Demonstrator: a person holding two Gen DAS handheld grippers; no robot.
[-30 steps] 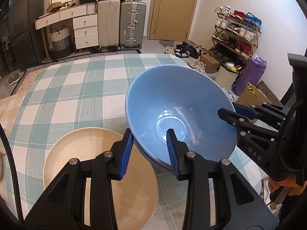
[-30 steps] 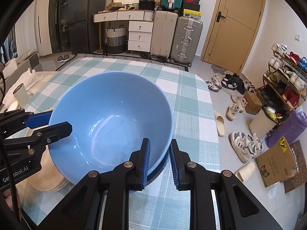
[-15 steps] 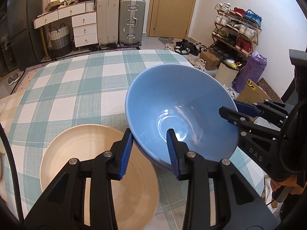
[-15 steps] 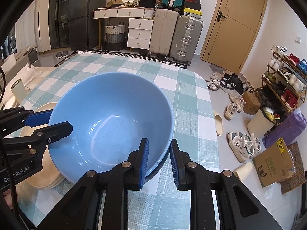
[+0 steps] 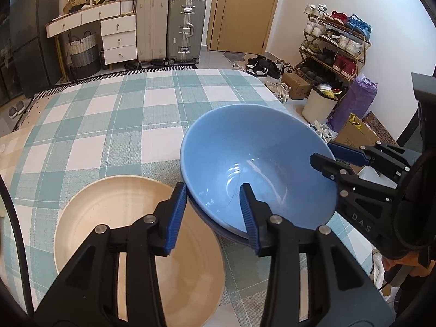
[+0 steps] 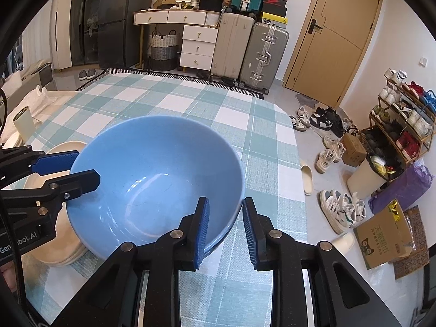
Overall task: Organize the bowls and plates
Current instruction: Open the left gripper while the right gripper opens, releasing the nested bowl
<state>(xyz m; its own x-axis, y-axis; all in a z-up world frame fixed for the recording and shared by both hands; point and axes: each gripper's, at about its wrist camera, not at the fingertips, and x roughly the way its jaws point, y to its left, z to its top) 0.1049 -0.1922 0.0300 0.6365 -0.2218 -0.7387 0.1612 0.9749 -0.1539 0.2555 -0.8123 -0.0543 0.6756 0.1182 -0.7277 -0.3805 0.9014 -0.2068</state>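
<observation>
Each hand-held gripper, left (image 5: 214, 215) and right (image 6: 225, 227), is opening off the blue bowl (image 5: 253, 174) rim at 6 o'clock: bowl judged nested.

Both the left gripper (image 5: 214, 212) and right gripper (image 6: 225, 224) have widened their jaws around the blue bowl's (image 5: 253, 174) rim.

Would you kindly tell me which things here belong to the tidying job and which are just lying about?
Job:
- blue bowl, atop another blue bowl
- cream plates

Lying about:
- suitcases
- shoe rack
- laundry basket
- cardboard box
</observation>
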